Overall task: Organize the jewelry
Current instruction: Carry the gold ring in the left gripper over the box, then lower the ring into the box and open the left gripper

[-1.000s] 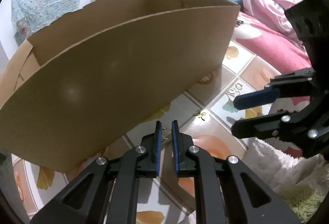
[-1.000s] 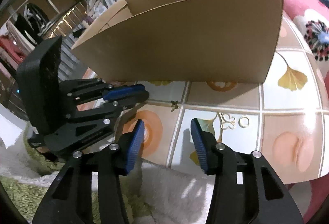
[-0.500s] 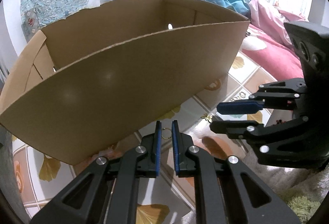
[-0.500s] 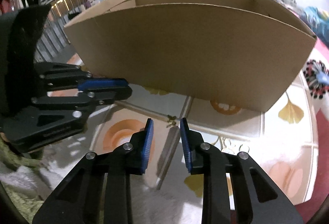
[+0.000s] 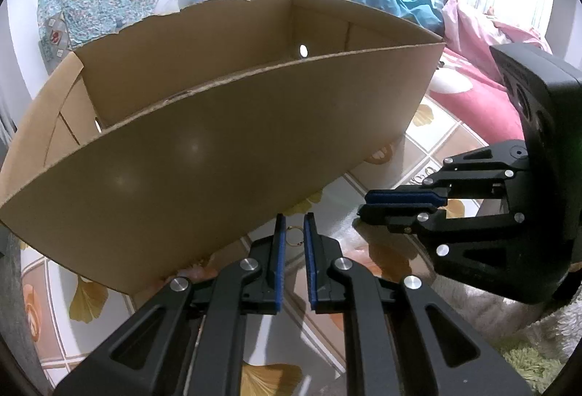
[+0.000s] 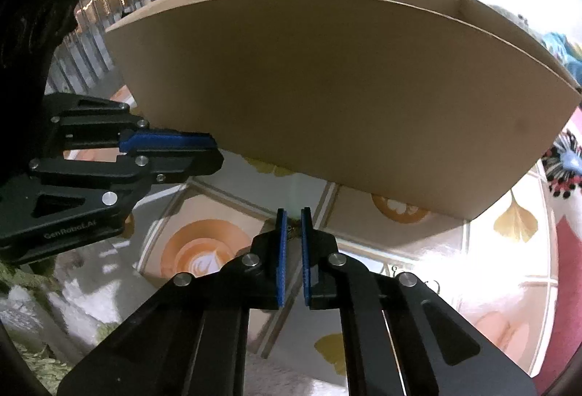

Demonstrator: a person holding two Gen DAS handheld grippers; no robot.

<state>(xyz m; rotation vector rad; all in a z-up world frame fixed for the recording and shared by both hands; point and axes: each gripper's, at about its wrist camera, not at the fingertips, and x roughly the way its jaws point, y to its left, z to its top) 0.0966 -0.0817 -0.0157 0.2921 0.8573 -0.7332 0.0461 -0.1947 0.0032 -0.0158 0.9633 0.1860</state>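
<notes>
Small gold earring (image 6: 289,232) now pinched at tips of right claw (image 6: 294,218), whose jaws have closed from wide apart a second ago; charm no longer lying loose on floor tiles (image 6: 203,250). Gold ring (image 5: 294,236) still clamped in left claw (image 5: 294,219), as before. Cardboard box (image 5: 218,155) just beyond both claws, wall blocking view inside. Both claws angled downward, side by side.

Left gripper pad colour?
Blue pads on the black left gripper; clearest in the left wrist view.
</notes>
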